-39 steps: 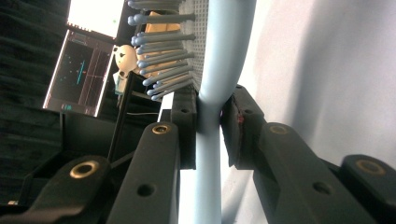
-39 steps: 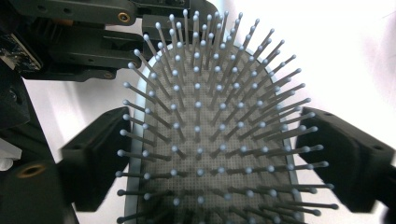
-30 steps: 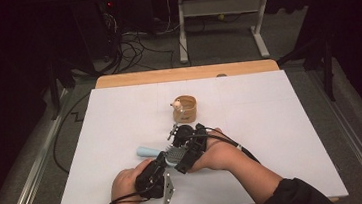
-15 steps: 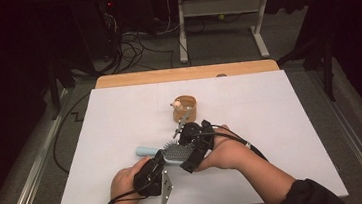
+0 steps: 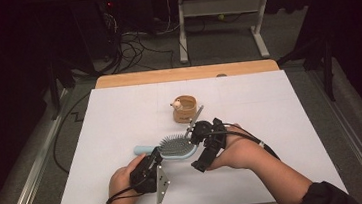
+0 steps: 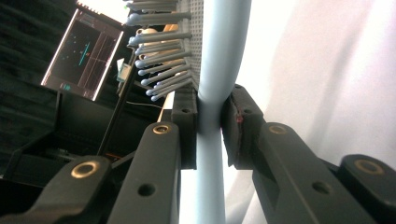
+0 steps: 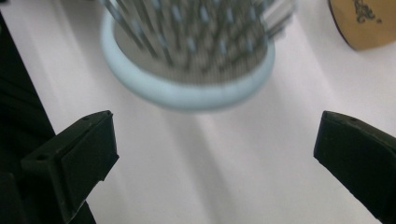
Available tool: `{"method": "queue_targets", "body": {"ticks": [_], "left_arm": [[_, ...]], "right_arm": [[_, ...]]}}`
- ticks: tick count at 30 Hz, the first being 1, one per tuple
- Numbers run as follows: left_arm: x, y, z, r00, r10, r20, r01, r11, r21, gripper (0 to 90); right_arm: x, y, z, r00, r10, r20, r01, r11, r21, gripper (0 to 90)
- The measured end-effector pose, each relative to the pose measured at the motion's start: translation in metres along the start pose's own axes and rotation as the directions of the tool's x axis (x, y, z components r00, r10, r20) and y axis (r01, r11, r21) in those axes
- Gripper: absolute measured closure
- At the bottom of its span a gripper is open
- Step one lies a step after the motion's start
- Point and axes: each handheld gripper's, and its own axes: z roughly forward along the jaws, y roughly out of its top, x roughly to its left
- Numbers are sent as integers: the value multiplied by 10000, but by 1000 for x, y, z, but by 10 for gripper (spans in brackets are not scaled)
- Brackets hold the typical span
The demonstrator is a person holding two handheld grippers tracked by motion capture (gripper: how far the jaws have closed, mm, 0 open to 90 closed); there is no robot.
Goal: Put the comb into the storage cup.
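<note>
Pale-blue hairbrush (image 5: pixel 176 148) lies bristles-up near the front of the white table cover (image 5: pixel 279 102), its handle pinched between the jaws of the left gripper (image 6: pixel 208 128), while the right gripper (image 7: pixel 212 154) sits just beside the brush head with jaws spread wide, a tan cup (image 5: pixel 184 109) standing behind.

Pale blue plastic hairbrush (image 5: pixel 176 148) with grey pad and blue-tipped bristles, tan round wooden container (image 5: pixel 185 108) with dark ornamental print, white worktop (image 5: pixel 279 102) with light wood edge, black tools
</note>
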Motion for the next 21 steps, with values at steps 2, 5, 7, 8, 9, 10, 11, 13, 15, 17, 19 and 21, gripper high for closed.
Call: {"method": "queue_targets", "body": {"ticks": [2, 5, 7, 8, 9, 10, 11, 13, 15, 17, 19, 21], "left_arm": [[1, 0, 0, 10000, -83, -24, 83, 10000, -4, 768], [4, -1, 0, 9994, -328, -71, 328, 9994, -76, 768], [7, -2, -1, 9983, -558, -166, 556, 9983, -158, 769], [8, -2, -1, 9977, -643, -196, 640, 9978, -165, 769], [9, -3, -2, 9973, -692, -236, 689, 9975, -123, 769], [11, -3, -2, 9970, -740, -212, 737, 9972, -128, 769], [11, -4, -2, 9959, -881, -225, 878, 9960, -139, 769], [14, -5, -3, 9936, -1102, -256, 1097, 9937, -211, 770], [16, -5, -4, 9912, -1301, -235, 1294, 9912, -281, 769], [17, -5, -4, 9895, -1430, -188, 1424, 9893, -328, 769], [21, -6, -5, 9834, -1811, -111, 1805, 9827, -417, 769], [23, -6, -6, 9794, -2019, -101, 2013, 9785, -455, 770]], "right_arm": [[-1, -2, 0, 10000, 48, 16, -48, 10000, 54, 2], [-3, -7, 3, 9999, 87, 94, -89, 9998, 180, 1], [-5, -10, 6, 9999, 117, 98, -119, 9996, 261, 1], [-6, -12, 7, 9996, 253, 91, -256, 9991, 337, 2], [-7, -14, 8, 9996, 266, 100, -269, 9990, 354, 2], [-9, -15, 10, 9997, 218, 98, -222, 9989, 407, 2], [-11, -18, 13, 9996, 241, 115, -247, 9985, 496, 2], [-12, -22, 16, 9996, 248, 138, -255, 9982, 548, 1], [-13, -25, 19, 9995, 286, 141, -294, 9978, 601, 1], [-14, -27, 20, 9995, 309, 107, -315, 9978, 585, 1], [-16, -32, 23, 9992, 376, 109, -382, 9971, 651, 2], [-16, -36, 25, 9990, 448, 81, -452, 9969, 641, 1]]}}
